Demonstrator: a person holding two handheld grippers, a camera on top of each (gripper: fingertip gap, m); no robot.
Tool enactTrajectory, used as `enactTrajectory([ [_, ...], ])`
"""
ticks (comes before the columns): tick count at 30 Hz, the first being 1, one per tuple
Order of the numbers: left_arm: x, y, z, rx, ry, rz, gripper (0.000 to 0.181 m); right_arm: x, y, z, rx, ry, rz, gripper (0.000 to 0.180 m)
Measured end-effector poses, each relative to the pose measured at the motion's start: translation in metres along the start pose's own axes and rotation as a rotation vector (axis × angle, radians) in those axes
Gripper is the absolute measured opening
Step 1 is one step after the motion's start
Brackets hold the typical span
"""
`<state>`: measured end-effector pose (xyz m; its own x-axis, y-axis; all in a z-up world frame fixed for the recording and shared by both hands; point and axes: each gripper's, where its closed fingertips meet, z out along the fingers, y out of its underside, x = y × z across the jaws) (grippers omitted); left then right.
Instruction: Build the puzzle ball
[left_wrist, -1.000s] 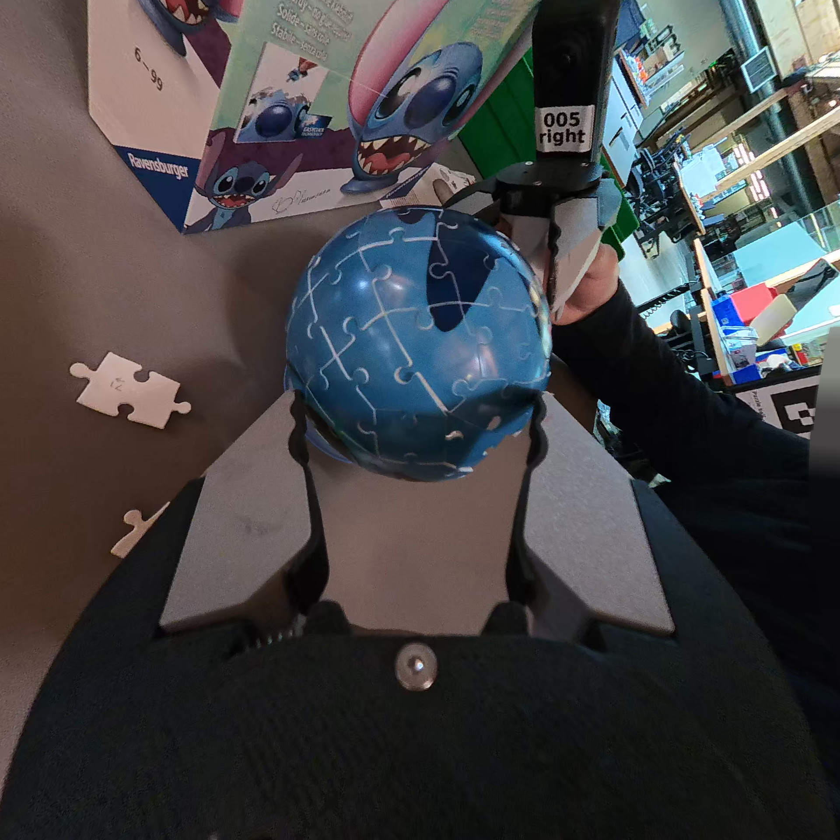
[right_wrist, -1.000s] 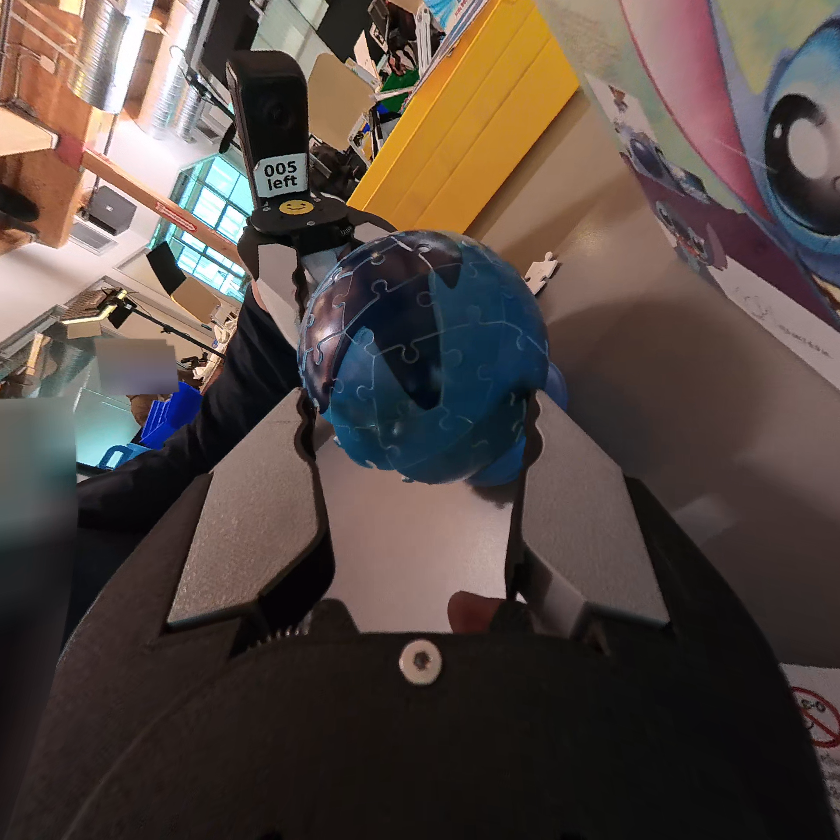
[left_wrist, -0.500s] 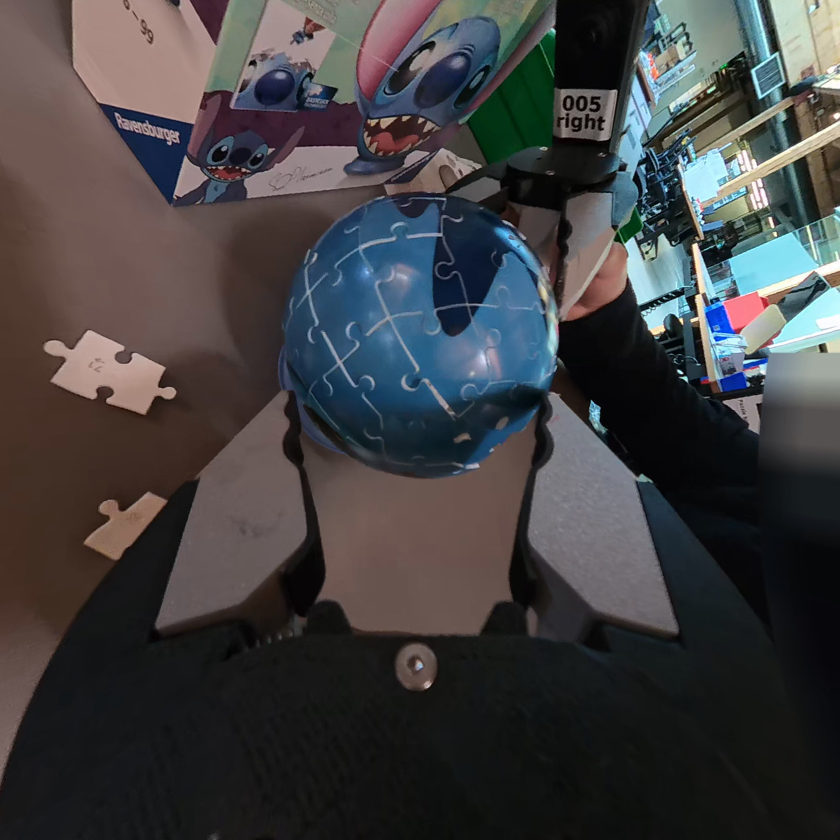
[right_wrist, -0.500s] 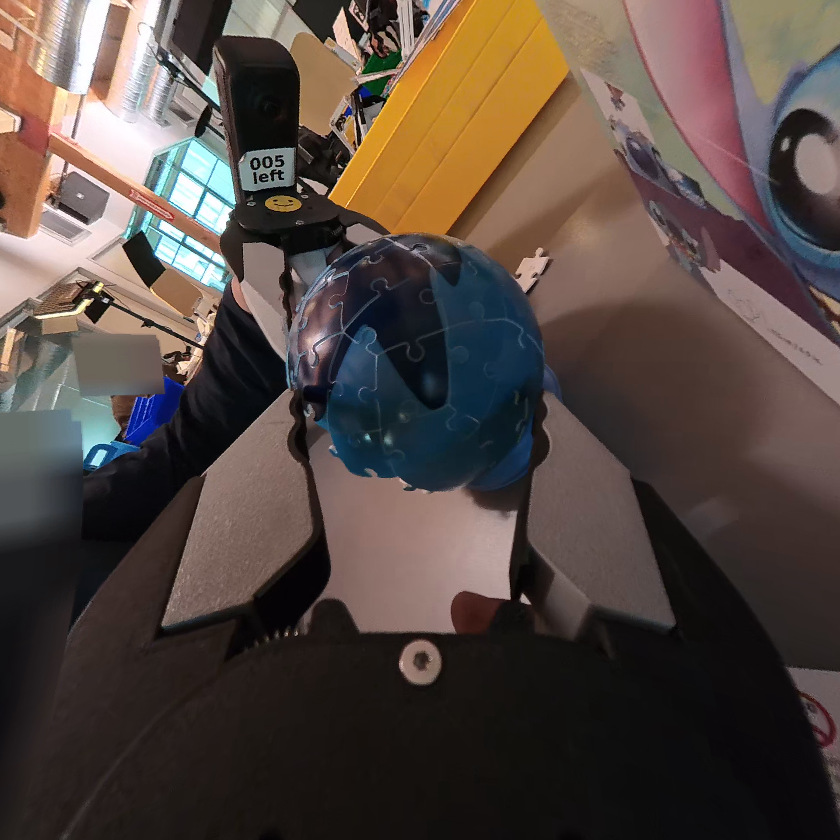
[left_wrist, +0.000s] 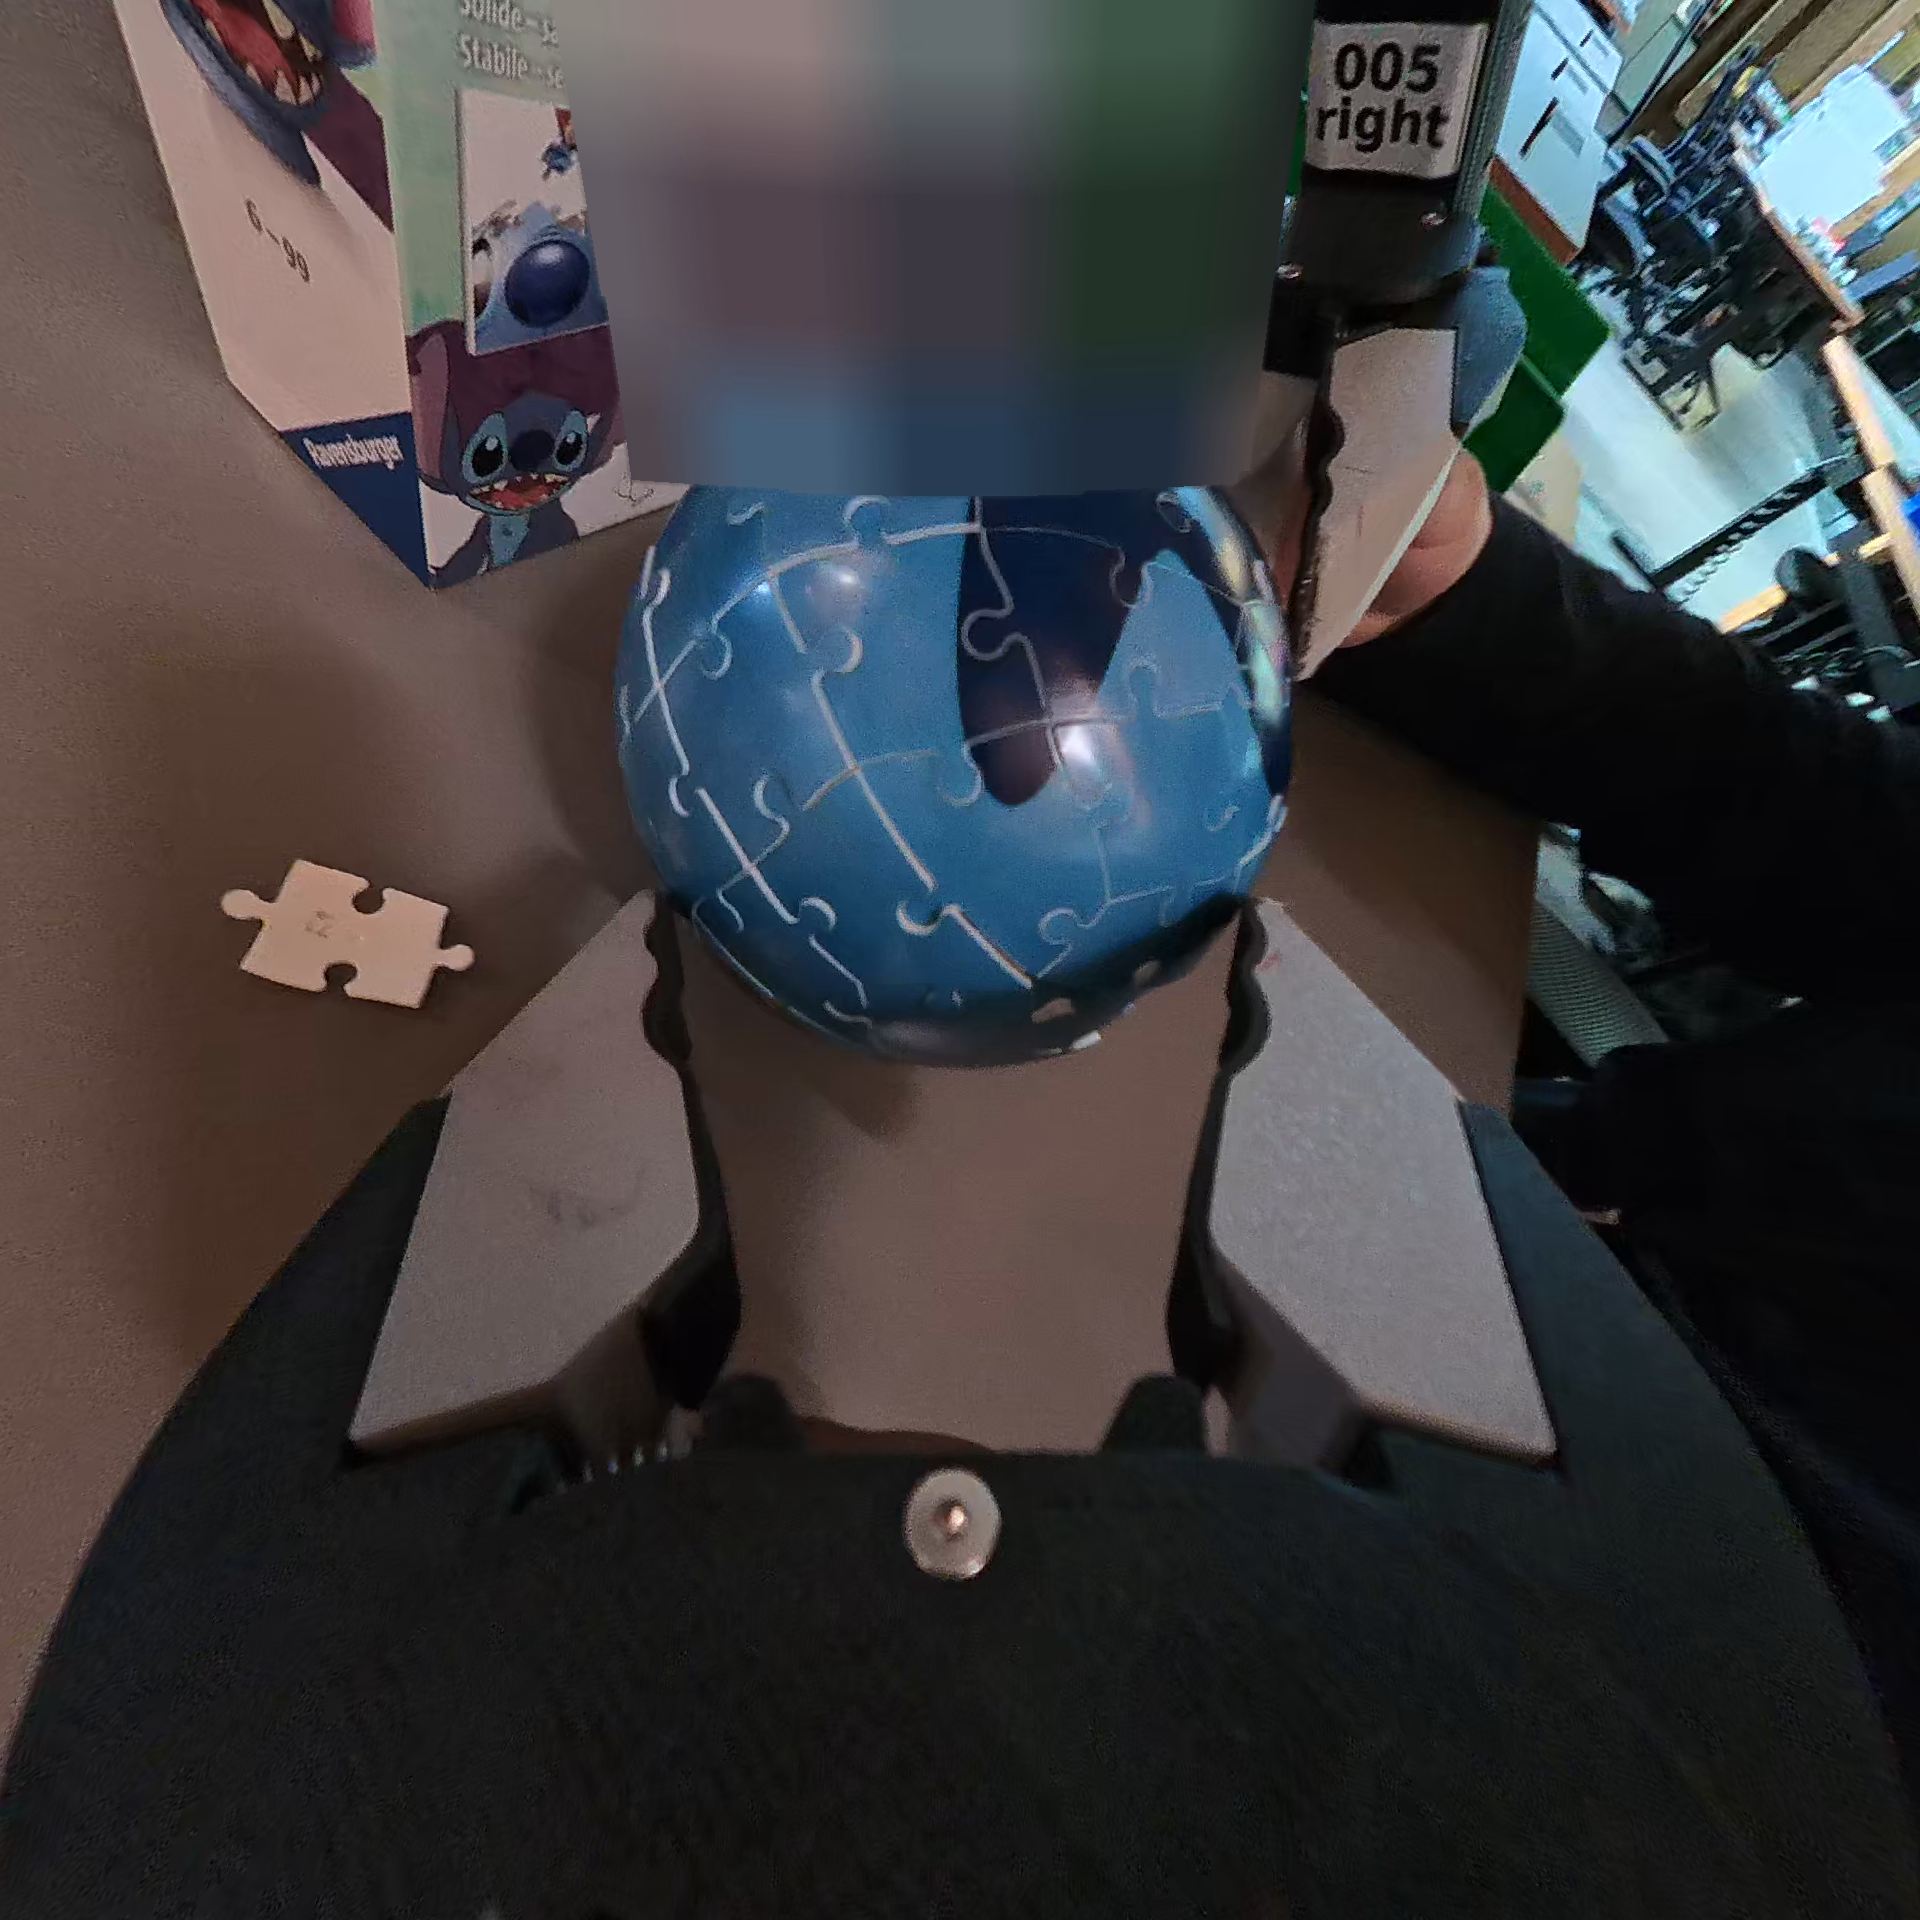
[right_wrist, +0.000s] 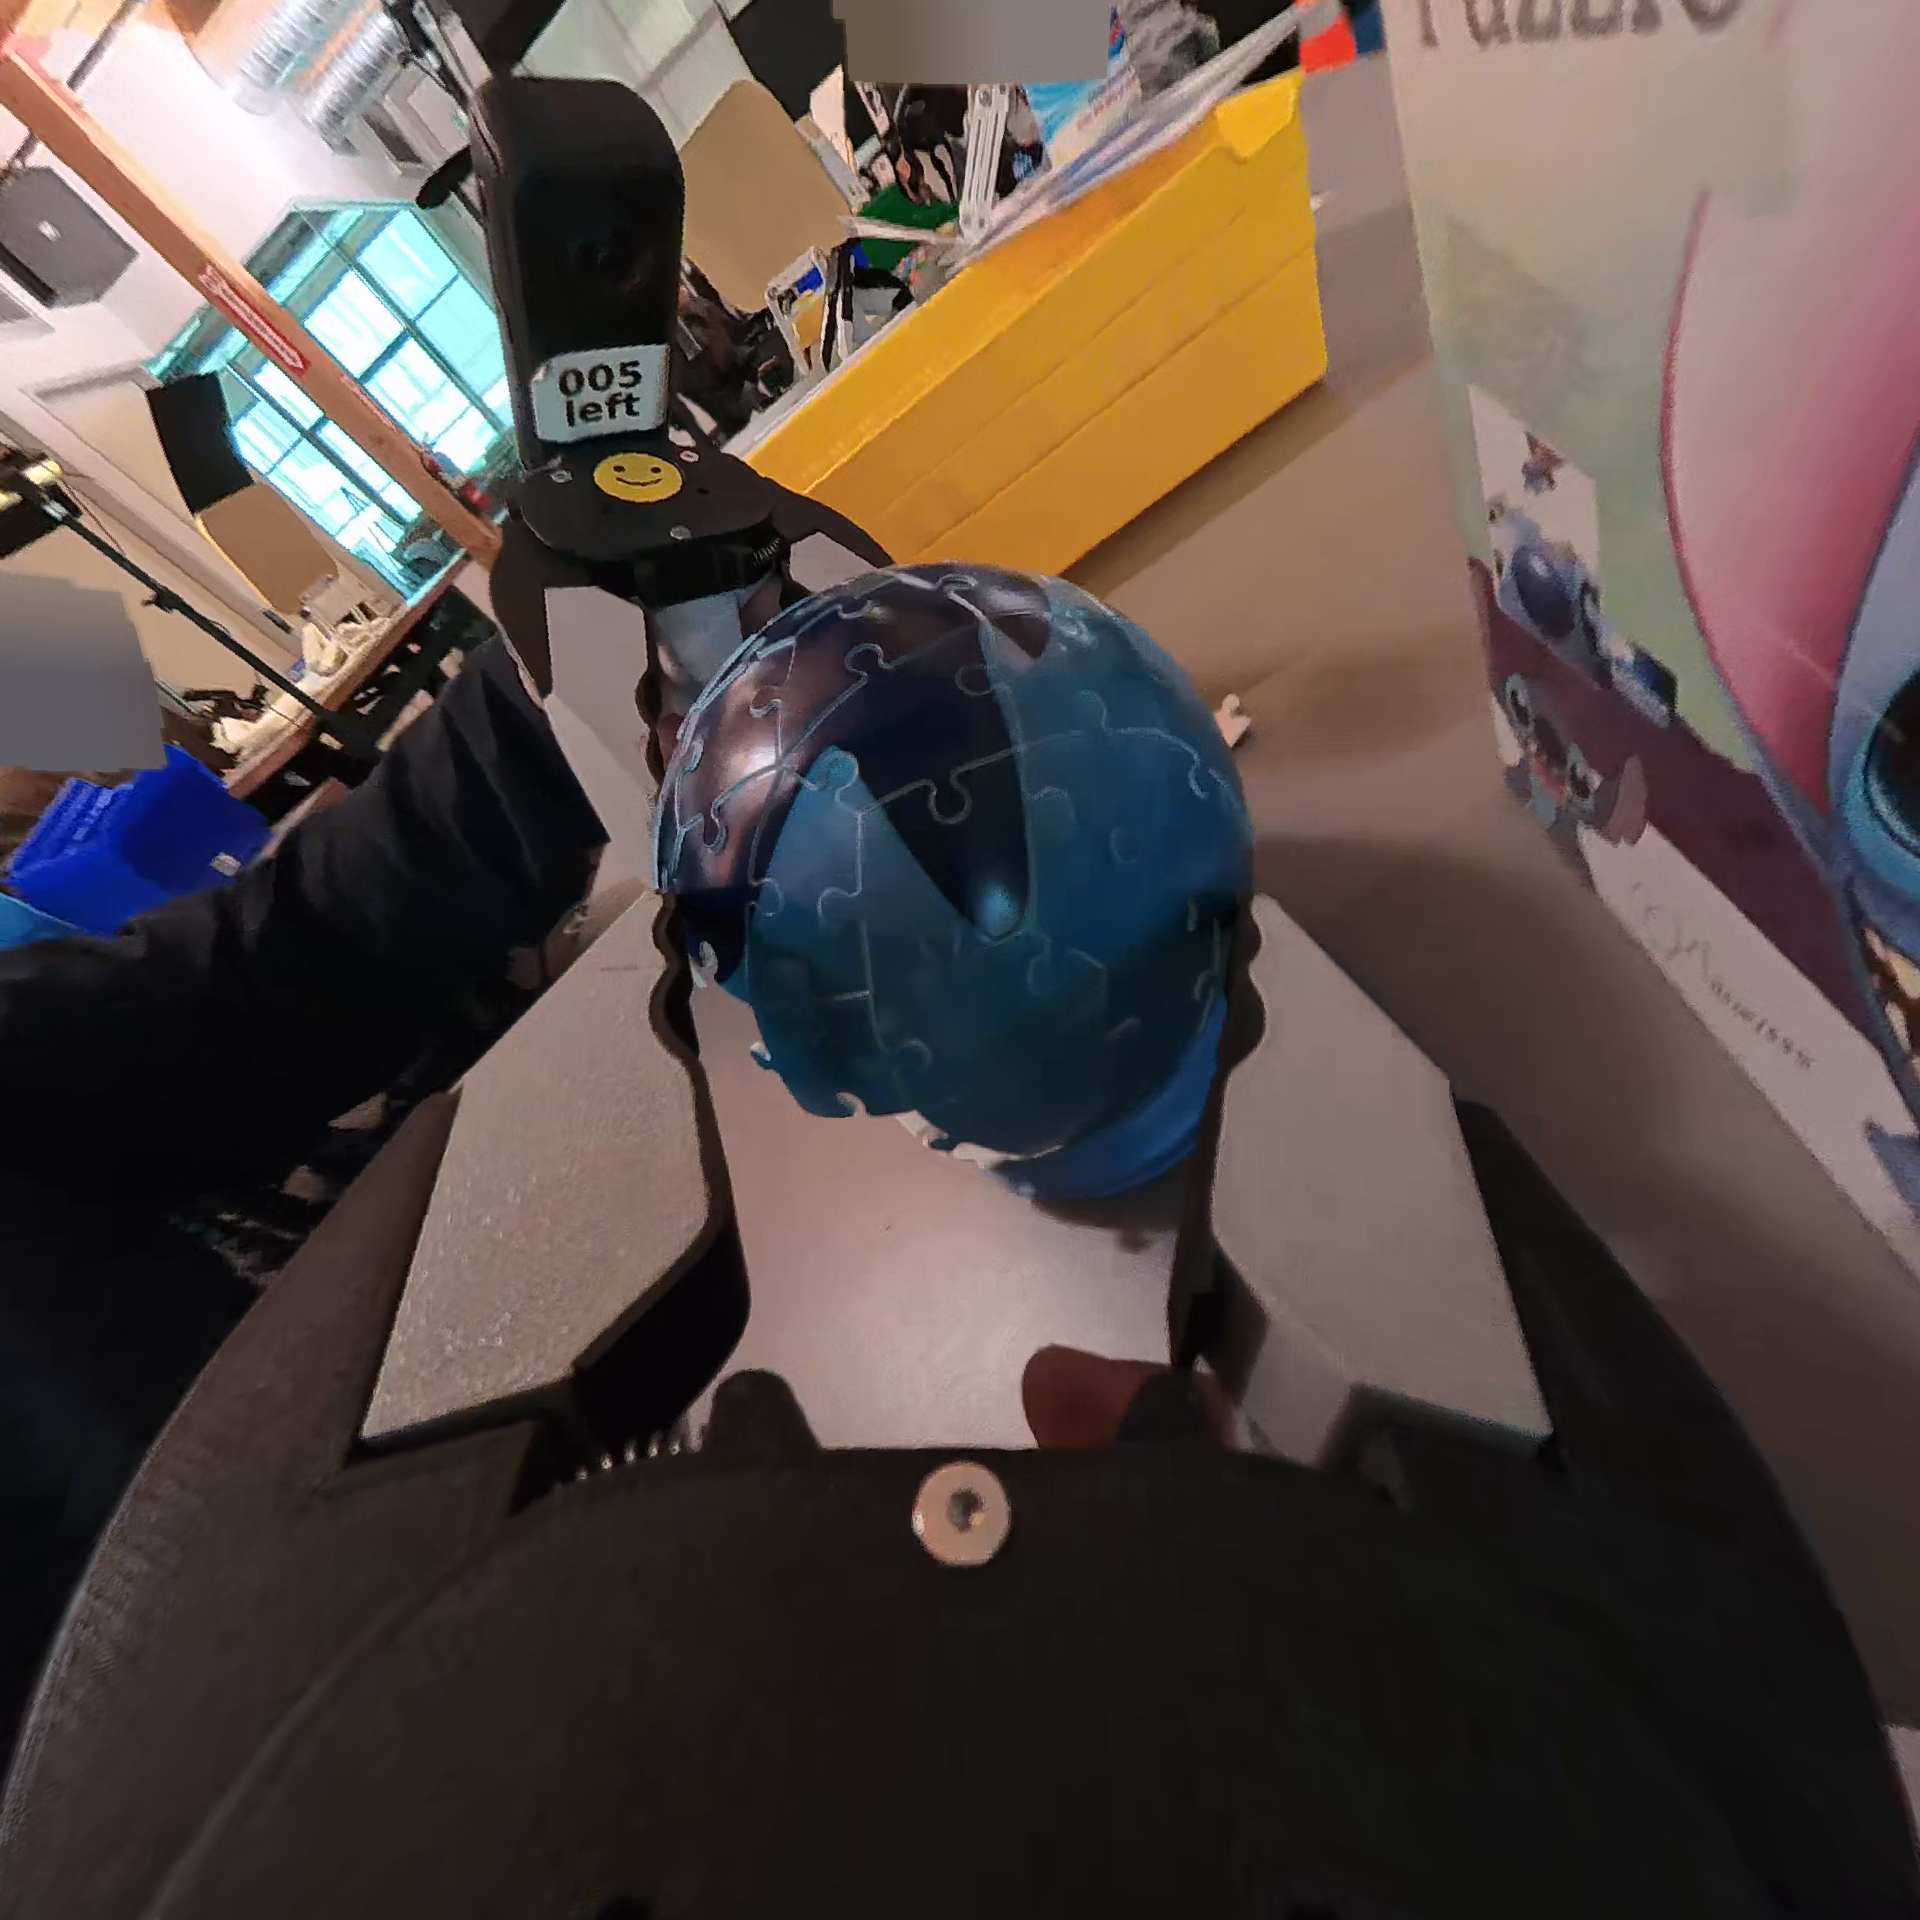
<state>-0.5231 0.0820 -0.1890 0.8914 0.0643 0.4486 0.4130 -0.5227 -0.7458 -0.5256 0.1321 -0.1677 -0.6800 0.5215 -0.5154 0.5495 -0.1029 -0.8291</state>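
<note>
I hold the puzzle ball (left_wrist: 951, 769) up above the brown table (left_wrist: 156, 727), with a gripper on each side of it. My left gripper (left_wrist: 951, 935) has its two fingers spread wide and pressed on the ball's lower sides, so it is gripping the ball. My right gripper (right_wrist: 956, 935) does the same from the other side, hugging the ball between its wide fingers. The ball is blue and shiny, made of many small curved pieces clicked together. I think it is light and hollow, and smooth enough to slip. I think the pieces could pop apart if I squeeze too hard, so a soft hold on the widest part is best. Near the bottom, in the right wrist view, the edge looks bumpy, like pieces are missing there. One white loose piece (left_wrist: 348, 935) lies on the table well to the side. The puzzle box (left_wrist: 436, 312) stands behind the ball.
</note>
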Motion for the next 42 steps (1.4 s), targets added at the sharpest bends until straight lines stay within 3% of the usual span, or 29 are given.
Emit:
enactTrajectory([
  [6, -0.004, 0.006, 0.001, -0.012, -0.077, 0.156, 0.104, -0.007, -0.004, 0.003, 0.071, 0.030, -0.237, 0.100],
  [21, -0.007, -0.002, -0.007, 0.074, -0.142, 0.323, 0.103, -0.004, 0.003, 0.006, 0.068, 0.007, -0.298, 0.101],
  [28, -0.004, -0.004, -0.010, 0.101, -0.172, 0.397, 0.103, -0.003, 0.012, 0.009, -0.047, -0.013, -0.297, 0.102],
  [32, -0.002, -0.005, -0.011, 0.115, -0.156, 0.384, 0.101, -0.010, 0.012, 0.004, -0.079, -0.027, -0.356, 0.114],
  [38, 0.001, -0.007, -0.015, 0.152, -0.144, 0.385, 0.098, -0.024, 0.016, -0.028, -0.111, 0.079, -0.610, 0.116],
  [42, 0.007, -0.011, -0.024, 0.221, -0.093, 0.347, 0.094, -0.057, 0.052, -0.044, -0.210, 0.095, -0.763, 0.104],
])
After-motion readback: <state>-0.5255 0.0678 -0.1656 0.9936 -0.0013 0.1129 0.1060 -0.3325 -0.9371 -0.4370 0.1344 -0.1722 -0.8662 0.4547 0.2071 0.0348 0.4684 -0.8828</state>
